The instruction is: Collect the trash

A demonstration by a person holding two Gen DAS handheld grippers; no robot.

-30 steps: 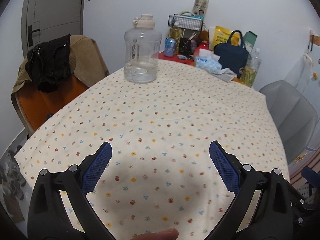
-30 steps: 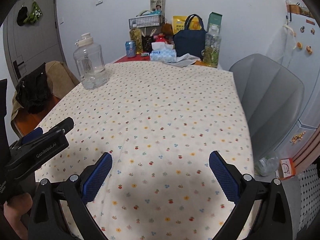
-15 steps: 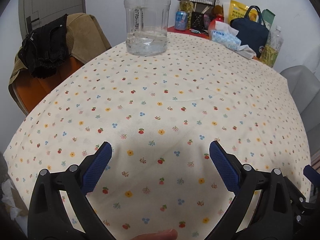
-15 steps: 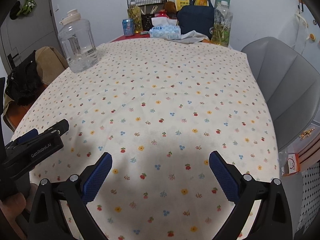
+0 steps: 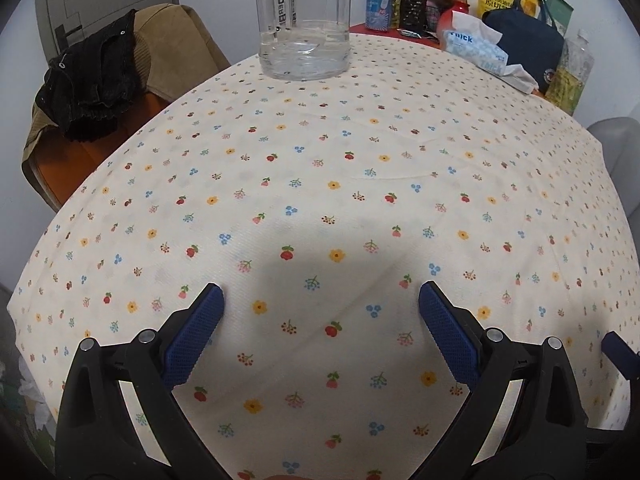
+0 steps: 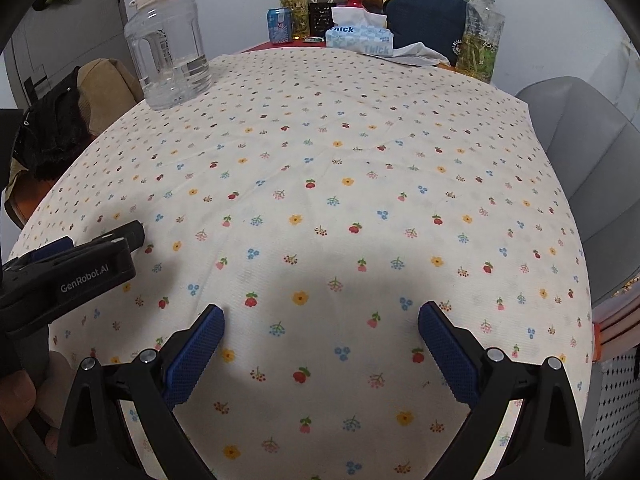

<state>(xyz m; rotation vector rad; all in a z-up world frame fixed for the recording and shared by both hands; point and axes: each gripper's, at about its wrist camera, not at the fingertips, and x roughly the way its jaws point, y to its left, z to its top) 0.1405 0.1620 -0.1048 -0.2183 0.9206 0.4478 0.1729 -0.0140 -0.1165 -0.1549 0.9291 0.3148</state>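
Left wrist view: the left gripper (image 5: 320,308) hovers low over the tablecloth (image 5: 360,152), jaws wide and holding nothing. No loose trash lies on the cloth near it. The likeliest piece is the crumpled tissue (image 5: 520,78) at upper right, beside the tissue box (image 5: 474,50). I judge it light, soft and easily crushed, best pinched at its raised middle fold. At top centre the jug (image 5: 304,20) holds a shallow layer of water. A can (image 5: 379,10) stands right of it, contents hidden. At lower left, below the table edge, something white and crumpled (image 5: 32,392) shows, too blurred to name.

Right wrist view: the right gripper (image 6: 321,320) has its jaws wide too, empty, over bare cloth at lower centre. The left gripper sits at left, low over the cloth. The tissue lies at top, right of centre, touching the box, with the bag (image 6: 424,20) behind. The bottle (image 6: 480,40) at upper right holds yellowish liquid with something green inside. The jug at upper left is nearly empty.
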